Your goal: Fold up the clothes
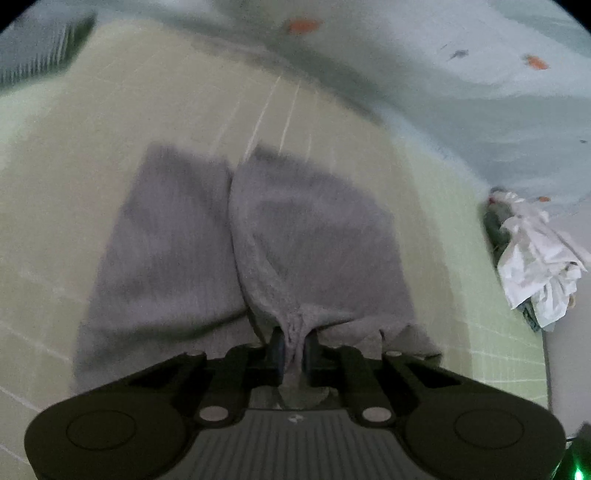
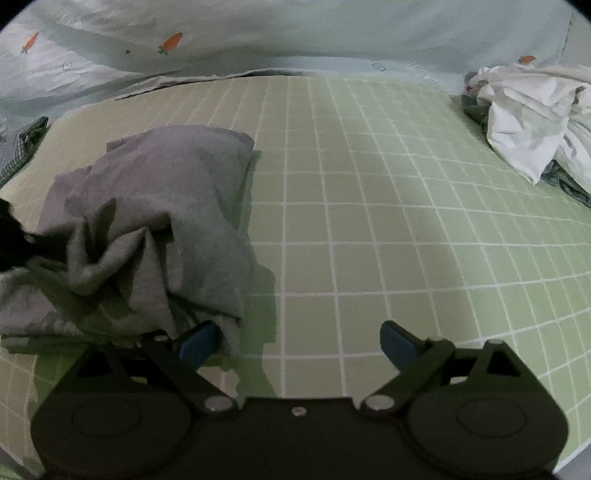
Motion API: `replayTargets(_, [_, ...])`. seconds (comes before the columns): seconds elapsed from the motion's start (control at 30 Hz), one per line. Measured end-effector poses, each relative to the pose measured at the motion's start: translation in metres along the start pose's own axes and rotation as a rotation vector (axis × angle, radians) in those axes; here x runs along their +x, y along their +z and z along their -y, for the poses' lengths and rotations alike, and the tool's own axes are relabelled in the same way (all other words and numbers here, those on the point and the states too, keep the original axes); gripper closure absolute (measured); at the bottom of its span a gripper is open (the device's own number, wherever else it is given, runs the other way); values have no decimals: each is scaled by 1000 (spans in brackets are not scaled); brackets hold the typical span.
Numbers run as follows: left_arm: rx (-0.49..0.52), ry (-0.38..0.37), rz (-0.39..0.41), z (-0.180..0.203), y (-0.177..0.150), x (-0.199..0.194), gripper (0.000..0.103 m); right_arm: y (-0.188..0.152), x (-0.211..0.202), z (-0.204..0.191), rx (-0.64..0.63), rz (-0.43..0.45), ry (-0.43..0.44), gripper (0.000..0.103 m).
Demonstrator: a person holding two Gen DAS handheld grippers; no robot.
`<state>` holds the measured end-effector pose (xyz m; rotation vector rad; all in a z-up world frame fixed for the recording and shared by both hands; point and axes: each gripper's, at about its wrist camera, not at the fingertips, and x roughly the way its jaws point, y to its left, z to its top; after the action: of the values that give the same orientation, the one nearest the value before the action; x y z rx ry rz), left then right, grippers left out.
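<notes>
A grey garment (image 1: 258, 240) lies on the green checked sheet (image 1: 55, 166), blurred in the left wrist view. My left gripper (image 1: 293, 349) is shut on a bunched edge of it, and the cloth fans out ahead from the pinch. In the right wrist view the same grey garment (image 2: 155, 221) is heaped at the left, partly lifted where the left gripper's dark body (image 2: 11, 240) pinches it. My right gripper (image 2: 297, 341) stands open above the sheet (image 2: 369, 221); its left fingertip (image 2: 195, 343) touches the garment's lower edge, with nothing between the fingers.
A crumpled white garment (image 2: 532, 118) over darker cloth lies at the sheet's far right edge, also seen as the white garment (image 1: 535, 258). A pale blue carrot-print quilt (image 2: 258, 33) runs along the back. Striped fabric (image 2: 18, 147) sits at the far left.
</notes>
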<state>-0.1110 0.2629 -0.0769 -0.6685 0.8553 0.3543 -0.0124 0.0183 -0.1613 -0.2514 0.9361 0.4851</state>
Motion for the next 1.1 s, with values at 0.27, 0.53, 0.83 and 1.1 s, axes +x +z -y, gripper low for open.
replayTargets(0.27, [64,220,186,-26,-20,-58,93,3,1,-14,-48,0,49,8])
replayTargets(0.53, [-62,259,58,-84,-36,-50,63,8,-4,-18,-18,4,21,8])
replayTargets(0.83, [-138,172,35,-98,-36,-41,60,56,-19,-35,139,148,156,8])
replayTargets(1.1, [-44,139,-48,-88,-45,-23,60,38,-1,-92,-52,34,162,8])
